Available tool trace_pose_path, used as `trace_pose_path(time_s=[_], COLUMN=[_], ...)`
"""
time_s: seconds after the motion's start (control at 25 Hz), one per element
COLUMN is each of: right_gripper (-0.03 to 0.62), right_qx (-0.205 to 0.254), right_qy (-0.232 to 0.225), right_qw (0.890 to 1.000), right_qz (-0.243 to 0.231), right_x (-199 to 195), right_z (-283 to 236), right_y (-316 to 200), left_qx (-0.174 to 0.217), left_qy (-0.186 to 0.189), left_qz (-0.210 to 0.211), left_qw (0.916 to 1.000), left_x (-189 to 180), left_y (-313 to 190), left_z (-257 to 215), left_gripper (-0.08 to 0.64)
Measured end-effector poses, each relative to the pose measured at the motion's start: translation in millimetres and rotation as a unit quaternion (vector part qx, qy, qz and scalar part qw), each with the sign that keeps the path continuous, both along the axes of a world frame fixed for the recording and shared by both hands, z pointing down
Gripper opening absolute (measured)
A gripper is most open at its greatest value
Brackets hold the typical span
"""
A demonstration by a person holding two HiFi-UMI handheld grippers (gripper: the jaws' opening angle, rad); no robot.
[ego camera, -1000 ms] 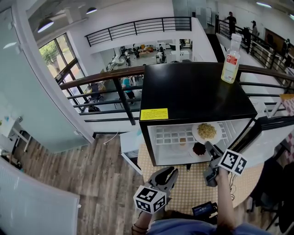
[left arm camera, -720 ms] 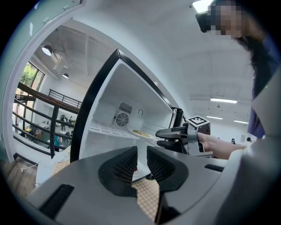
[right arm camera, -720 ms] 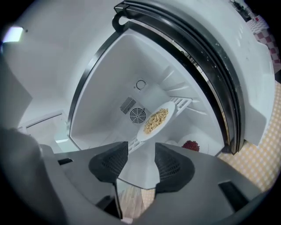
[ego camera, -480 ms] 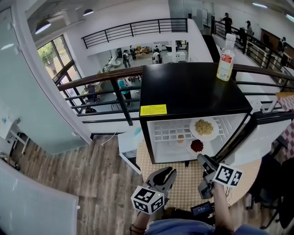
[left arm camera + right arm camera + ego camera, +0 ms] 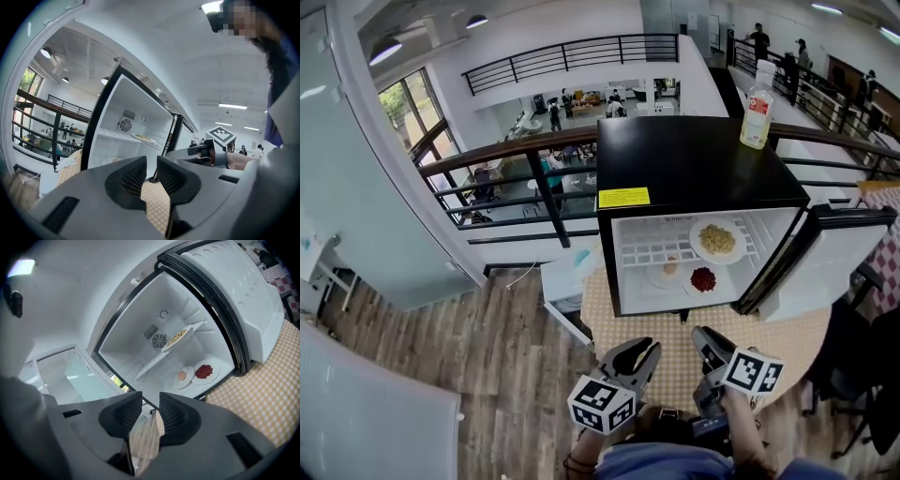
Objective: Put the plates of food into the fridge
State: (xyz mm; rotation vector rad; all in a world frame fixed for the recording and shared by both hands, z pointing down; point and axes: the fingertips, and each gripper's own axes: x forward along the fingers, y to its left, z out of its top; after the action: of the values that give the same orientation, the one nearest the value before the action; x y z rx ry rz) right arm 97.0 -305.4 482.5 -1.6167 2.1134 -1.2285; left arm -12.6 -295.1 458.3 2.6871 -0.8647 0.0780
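The black mini fridge (image 5: 694, 169) stands open on the checked table (image 5: 675, 347). Inside, a plate of noodles (image 5: 717, 239) rests on the shelf. Below it lie a plate of red food (image 5: 703, 279) and a plate with a small bun (image 5: 669, 270). The right gripper view shows the same noodles (image 5: 177, 337), red food (image 5: 204, 371) and bun (image 5: 182, 376). My right gripper (image 5: 705, 337) hangs in front of the fridge, apart from it, its jaws closing with nothing between them. My left gripper (image 5: 642, 349) hovers beside it, jaws slightly apart and empty.
The fridge door (image 5: 825, 262) swings out to the right. A plastic bottle (image 5: 756, 105) stands on the fridge top. A black railing (image 5: 516, 159) runs behind, with wooden floor (image 5: 441, 356) to the left. A dark device (image 5: 708, 427) lies near the table's front edge.
My right gripper has drawn back out of the fridge toward me and its jaws have narrowed. The left gripper has hardly moved.
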Motion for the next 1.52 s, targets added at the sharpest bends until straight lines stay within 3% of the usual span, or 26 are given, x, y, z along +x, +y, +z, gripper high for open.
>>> trace_pose_path(time_s=[0.4, 0.64, 0.84, 1.28, 1.52], right_gripper=[0.092, 0.075, 0.063, 0.051, 0.048], right_qx=[0.014, 0.005, -0.008, 0.013, 0.008], right_qy=[-0.027, -0.026, -0.025, -0.043, -0.030], right_qw=[0.999, 0.999, 0.999, 0.998, 0.998], right_qz=[-0.041, -0.034, -0.032, -0.049, -0.061], right_x=[-62.5, -75.1, -76.0, -81.5, -68.6], right_z=[17.2, 25.8, 34.2, 23.3, 21.1], right_y=[73.2, 118.3, 143.9, 175.5, 219.7], left_qx=[-0.010, -0.030, -0.030, -0.010, -0.003], left_qy=[-0.007, -0.007, 0.000, -0.008, -0.007], left_qz=[0.015, 0.018, 0.019, -0.002, -0.011], left_qw=[0.9998, 0.9994, 0.9994, 0.9999, 0.9999], left_x=[-32.5, -49.0, -51.3, -61.1, -45.9], left_y=[67.8, 105.7, 125.2, 161.2, 193.6], left_z=[15.5, 32.3, 32.6, 16.3, 5.2], left_gripper=[0.075, 0.075, 0.075, 0.075, 0.075])
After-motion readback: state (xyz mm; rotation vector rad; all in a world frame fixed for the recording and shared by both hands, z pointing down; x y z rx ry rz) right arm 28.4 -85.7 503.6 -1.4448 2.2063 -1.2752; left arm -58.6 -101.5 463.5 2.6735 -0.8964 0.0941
